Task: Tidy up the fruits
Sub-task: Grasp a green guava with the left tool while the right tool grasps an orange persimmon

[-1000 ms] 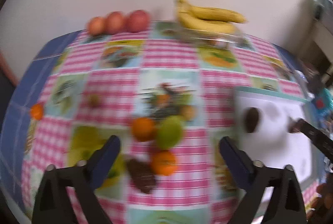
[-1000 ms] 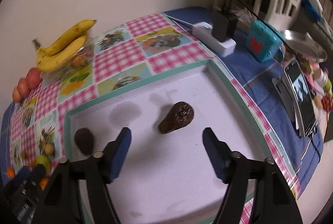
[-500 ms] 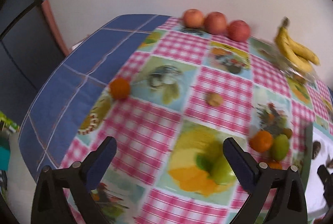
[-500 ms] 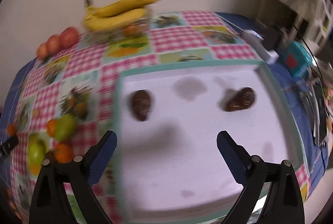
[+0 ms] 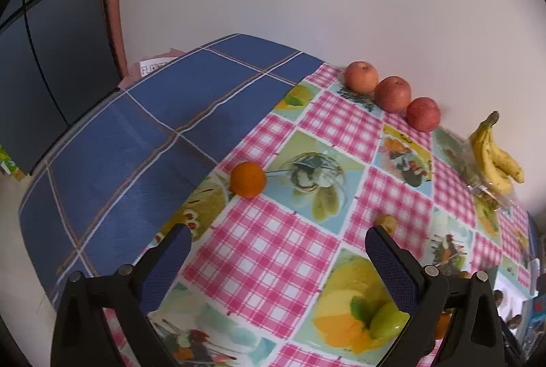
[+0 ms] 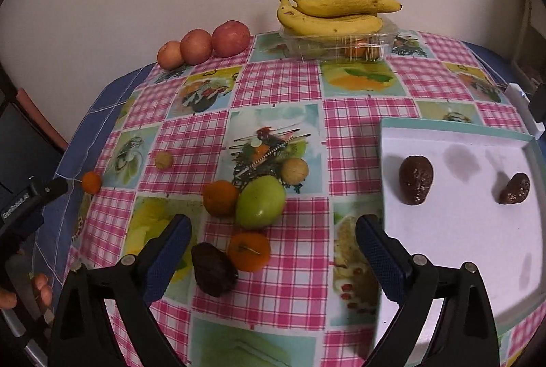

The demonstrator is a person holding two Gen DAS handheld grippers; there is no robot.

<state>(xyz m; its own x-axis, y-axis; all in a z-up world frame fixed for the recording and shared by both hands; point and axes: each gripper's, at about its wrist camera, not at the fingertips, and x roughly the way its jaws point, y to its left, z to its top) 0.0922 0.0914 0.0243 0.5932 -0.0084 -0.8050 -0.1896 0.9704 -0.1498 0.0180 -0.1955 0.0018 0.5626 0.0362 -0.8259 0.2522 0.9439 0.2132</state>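
In the right wrist view my right gripper (image 6: 271, 230) is open and empty above a cluster: a green fruit (image 6: 260, 201), two oranges (image 6: 220, 198) (image 6: 249, 251), a dark avocado (image 6: 213, 269) and a small tan fruit (image 6: 295, 170). A white tray (image 6: 454, 244) at the right holds two dark avocados (image 6: 416, 179) (image 6: 514, 188). My left gripper (image 5: 278, 244) is open and empty, facing a lone orange (image 5: 247, 179) near the cloth's left edge. The left gripper (image 6: 30, 200) shows at the left of the right view.
Three red apples (image 6: 204, 44) (image 5: 392, 92) line the wall. Bananas (image 6: 331, 14) (image 5: 494, 159) lie on a clear plastic box (image 6: 338, 46). A small tan fruit (image 6: 163, 160) lies alone. A white power strip (image 6: 522, 107) sits at the far right. The table's blue edge (image 5: 119, 142) drops off left.
The left gripper swung left from the fruit cluster toward the lone orange. The right gripper swung left from over the tray to over the fruit cluster. Both stayed open.
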